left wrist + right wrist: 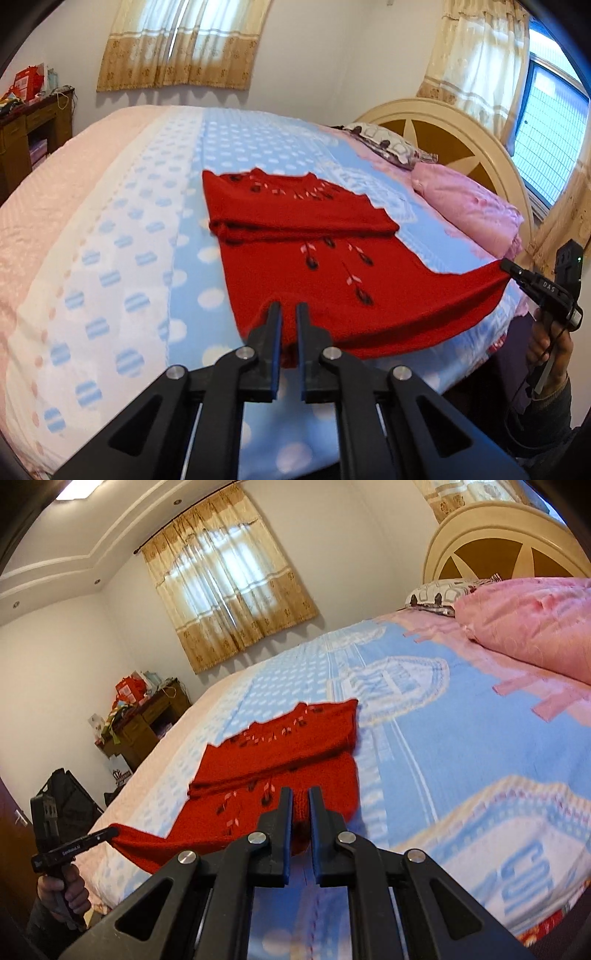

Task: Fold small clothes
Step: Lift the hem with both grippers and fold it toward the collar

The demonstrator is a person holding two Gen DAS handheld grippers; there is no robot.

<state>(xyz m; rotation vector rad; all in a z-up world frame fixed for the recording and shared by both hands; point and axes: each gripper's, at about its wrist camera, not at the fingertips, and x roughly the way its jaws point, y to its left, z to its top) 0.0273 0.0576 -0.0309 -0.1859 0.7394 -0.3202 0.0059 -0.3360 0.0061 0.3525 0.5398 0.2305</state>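
A red knitted sweater [314,221] with dark leaf patterns lies on the bed, its upper part folded over itself. My left gripper [287,308] is shut on the near hem at one corner, and red knit fills the gap between its fingers. The right gripper [505,264] pinches the other hem corner at the bed's right side, and the hem hangs stretched between the two. In the right wrist view, the right gripper [298,794] is shut on a fold of the sweater [295,746]. The left gripper [115,830] holds the far corner at lower left.
The bed cover [129,240] is blue, white and pink. A pink pillow [469,206] and a patterned pillow [388,144] lie by the round headboard [443,125]. A cluttered wooden desk [26,125] stands beyond the bed. A person's hand [546,347] holds the right gripper's handle.
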